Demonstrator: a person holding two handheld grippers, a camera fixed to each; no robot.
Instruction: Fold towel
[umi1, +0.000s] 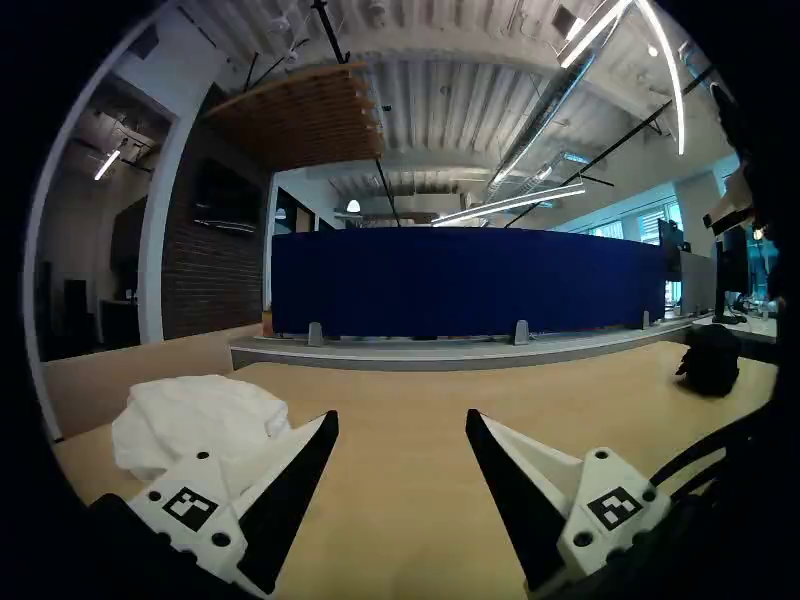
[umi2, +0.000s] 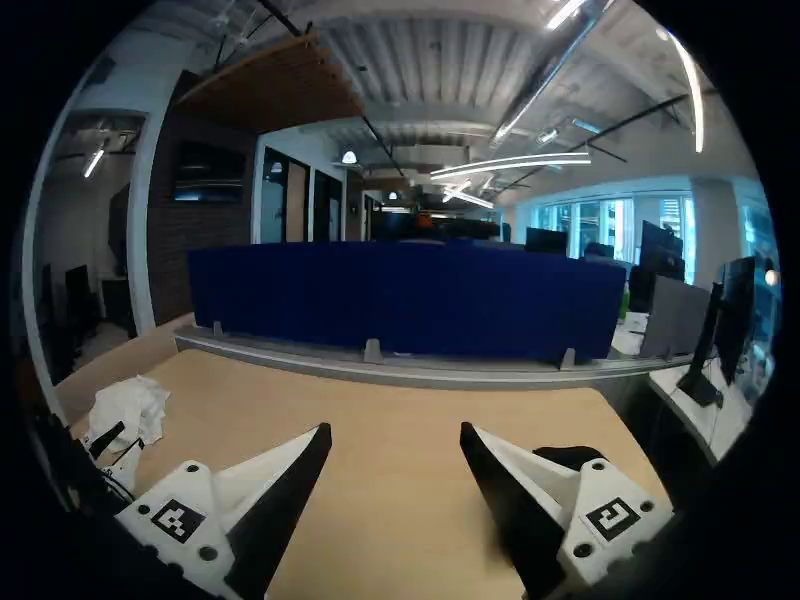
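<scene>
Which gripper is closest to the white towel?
The left hand-held gripper: the towel lies beside its finger, but far from the right hand-held gripper.

A pale wooden counter (umi1: 420, 400) runs to a blue partition (umi1: 460, 282) at twelve o'clock. A dark bundle (umi1: 712, 360) sits at three o'clock. Monitors (umi2: 738, 300) stand beyond the counter's edge.
</scene>
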